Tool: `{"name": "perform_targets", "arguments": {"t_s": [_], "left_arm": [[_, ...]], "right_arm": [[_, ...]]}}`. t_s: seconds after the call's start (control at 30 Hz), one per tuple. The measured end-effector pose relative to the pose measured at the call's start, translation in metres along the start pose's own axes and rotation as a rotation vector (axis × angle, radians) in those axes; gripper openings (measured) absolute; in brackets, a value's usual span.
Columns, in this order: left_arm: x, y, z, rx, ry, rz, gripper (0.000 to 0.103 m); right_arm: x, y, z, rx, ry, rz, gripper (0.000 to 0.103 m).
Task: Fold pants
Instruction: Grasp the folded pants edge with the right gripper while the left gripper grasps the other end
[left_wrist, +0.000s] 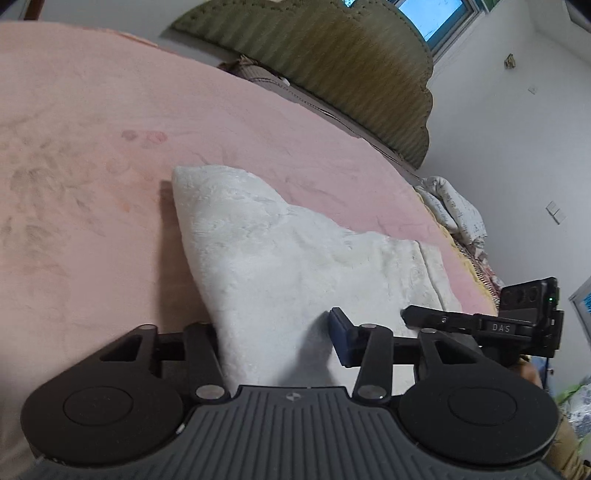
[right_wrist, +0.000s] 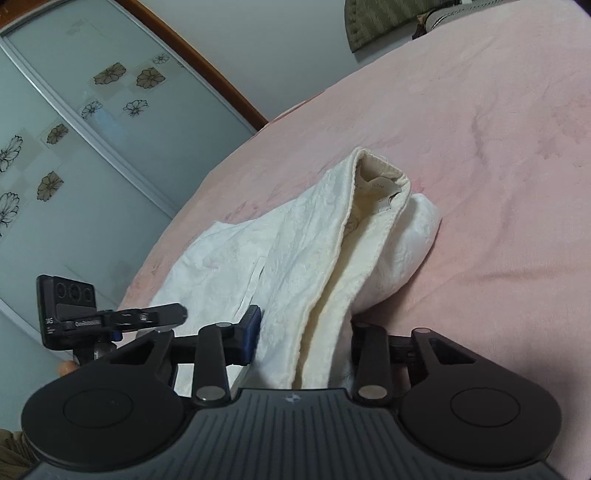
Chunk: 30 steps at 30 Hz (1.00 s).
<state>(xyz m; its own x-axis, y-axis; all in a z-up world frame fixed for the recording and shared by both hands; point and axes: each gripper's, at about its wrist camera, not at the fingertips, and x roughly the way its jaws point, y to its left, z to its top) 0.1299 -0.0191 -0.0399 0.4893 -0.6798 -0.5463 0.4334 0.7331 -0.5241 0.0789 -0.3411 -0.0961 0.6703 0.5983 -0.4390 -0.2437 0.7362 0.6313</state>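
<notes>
Cream-white pants (left_wrist: 280, 254) lie folded on a pink bed, and also show in the right wrist view (right_wrist: 295, 251) with the waistband opening and label at the far end. My left gripper (left_wrist: 275, 339) is open, its jaws wide apart on either side of the near edge of the cloth; the blue pad (left_wrist: 341, 341) of the right finger shows, the left finger is hidden under cloth. My right gripper (right_wrist: 303, 339) is open too, straddling the near edge of the pants. Each gripper shows in the other's view, the right one in the left wrist view (left_wrist: 480, 325) and the left one in the right wrist view (right_wrist: 122, 317).
The pink blanket (left_wrist: 92, 184) covers the bed. A green padded headboard (left_wrist: 351, 70) stands at the far end. Bundled bedding (left_wrist: 454, 206) lies at the bed's right edge. A glass sliding wardrobe door (right_wrist: 74, 129) with flower prints stands to the left.
</notes>
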Motion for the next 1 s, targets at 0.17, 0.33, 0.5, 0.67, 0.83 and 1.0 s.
{"name": "perform_targets", "arguments": {"t_s": [0.17,0.33,0.5,0.67,0.83,1.0], "left_arm": [[-0.009,-0.019,-0.004,0.074,-0.061,0.049,0.026],[-0.026,-0.041,-0.009,0.16,-0.135,0.086,0.022],[-0.046,-0.044,-0.008,0.185,-0.183,0.11,0.022],[-0.069,-0.039,0.001,0.18,-0.235,0.146,0.022],[-0.083,-0.033,0.011,0.184,-0.274,0.195,0.021],[-0.086,-0.023,0.029,0.198,-0.288,0.245,0.021]], "right_arm": [[-0.007,0.021,-0.003,-0.053,-0.034,-0.063,0.033],[-0.016,0.044,-0.003,-0.115,-0.061,-0.093,0.032],[-0.023,0.06,0.001,-0.142,-0.099,-0.079,0.031],[-0.012,0.08,0.009,-0.174,-0.105,-0.036,0.029],[0.011,0.1,0.023,-0.204,-0.11,-0.016,0.025],[0.032,0.114,0.046,-0.248,-0.104,-0.003,0.025]]}}
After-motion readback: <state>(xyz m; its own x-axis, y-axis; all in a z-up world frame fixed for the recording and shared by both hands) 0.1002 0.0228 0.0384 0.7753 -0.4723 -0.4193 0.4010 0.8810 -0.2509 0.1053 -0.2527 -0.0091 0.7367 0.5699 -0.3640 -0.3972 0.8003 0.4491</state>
